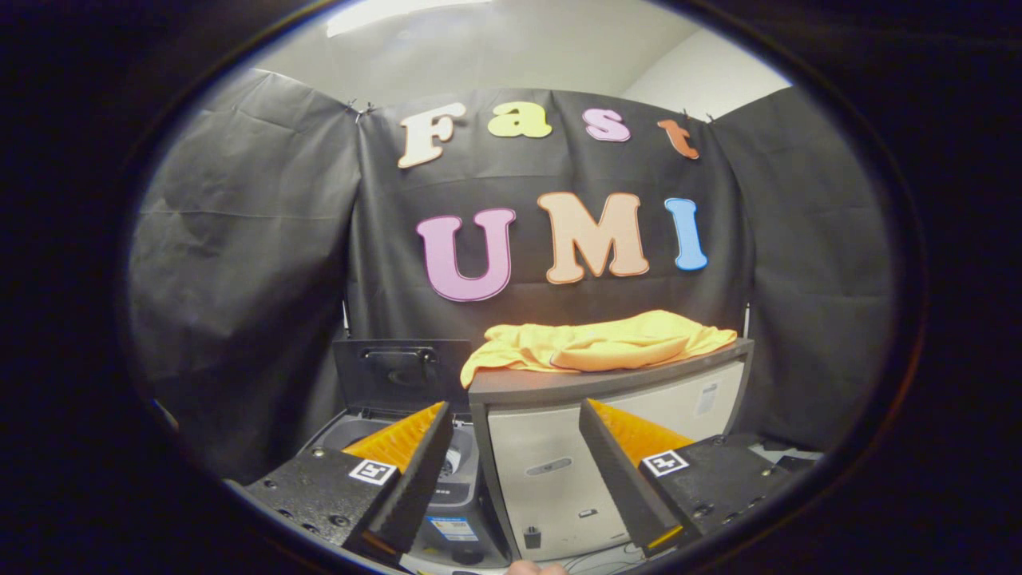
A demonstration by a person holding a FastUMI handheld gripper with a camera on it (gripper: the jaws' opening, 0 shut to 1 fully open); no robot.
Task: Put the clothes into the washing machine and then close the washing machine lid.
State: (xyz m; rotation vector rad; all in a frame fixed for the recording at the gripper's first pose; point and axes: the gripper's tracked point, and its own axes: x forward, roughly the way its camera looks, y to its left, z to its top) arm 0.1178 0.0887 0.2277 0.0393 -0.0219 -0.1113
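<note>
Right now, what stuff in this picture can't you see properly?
- Inside of the small grey top-loading washing machine: the left finger of the open hand-held gripper covers most of the tub.
- Stickers on the pale boxy cabinet: too small to make out.
- Crumpled yellow cloth on top of the cabinet: its back part is hidden by its own folds.
- Raised dark washer lid: its hinge sits behind the finger.

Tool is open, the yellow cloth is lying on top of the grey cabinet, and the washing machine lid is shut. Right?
Not quite. The gripper view shows the dark washing machine lid standing open. The rest holds: the tool is open, and the crumpled yellow cloth lies on the grey cabinet.
</note>
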